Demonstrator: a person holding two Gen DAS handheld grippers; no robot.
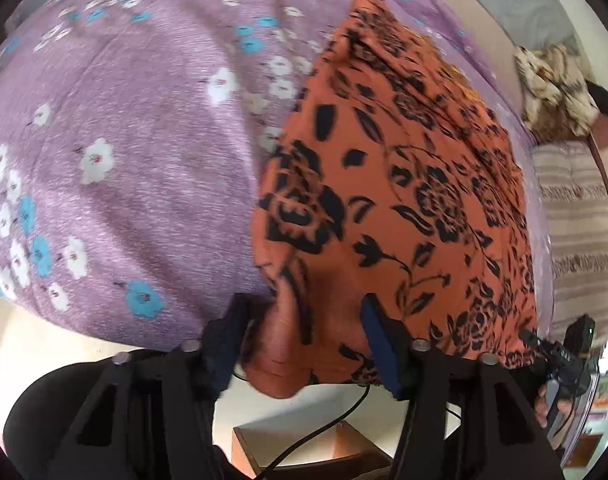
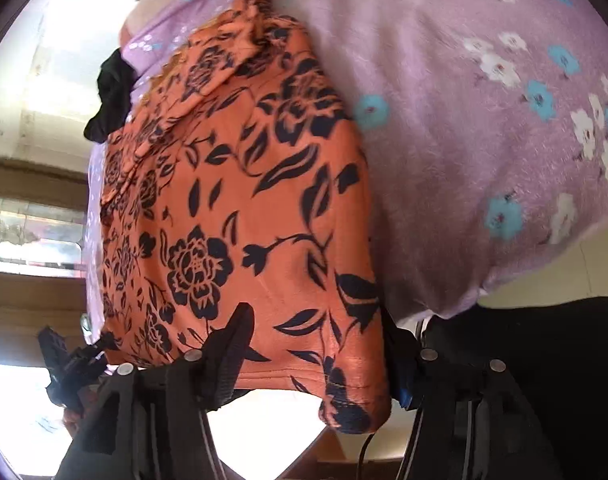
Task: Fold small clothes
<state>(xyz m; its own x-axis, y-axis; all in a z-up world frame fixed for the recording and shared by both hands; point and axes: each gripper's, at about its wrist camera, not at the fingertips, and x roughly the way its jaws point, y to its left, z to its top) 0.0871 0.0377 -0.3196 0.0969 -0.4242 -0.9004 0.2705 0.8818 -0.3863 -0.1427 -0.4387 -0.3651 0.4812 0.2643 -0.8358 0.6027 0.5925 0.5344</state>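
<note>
An orange garment with a black flower print [image 1: 404, 184] lies on a purple flowered sheet [image 1: 144, 140], its near edge hanging over the bed's front edge. My left gripper [image 1: 304, 340] has its two fingers around the garment's near left corner, with the cloth between them. In the right wrist view the same garment [image 2: 244, 200] fills the middle, and my right gripper [image 2: 316, 352] has its fingers around the near right corner, cloth between them. Both corners droop below the fingers.
The purple sheet [image 2: 484, 140] covers the bed. A black cloth [image 2: 112, 100] lies at the garment's far side. A patterned brown and cream cloth [image 1: 556, 88] and a striped fabric [image 1: 580, 220] lie to the right. A wooden box [image 1: 304, 448] stands on the floor below.
</note>
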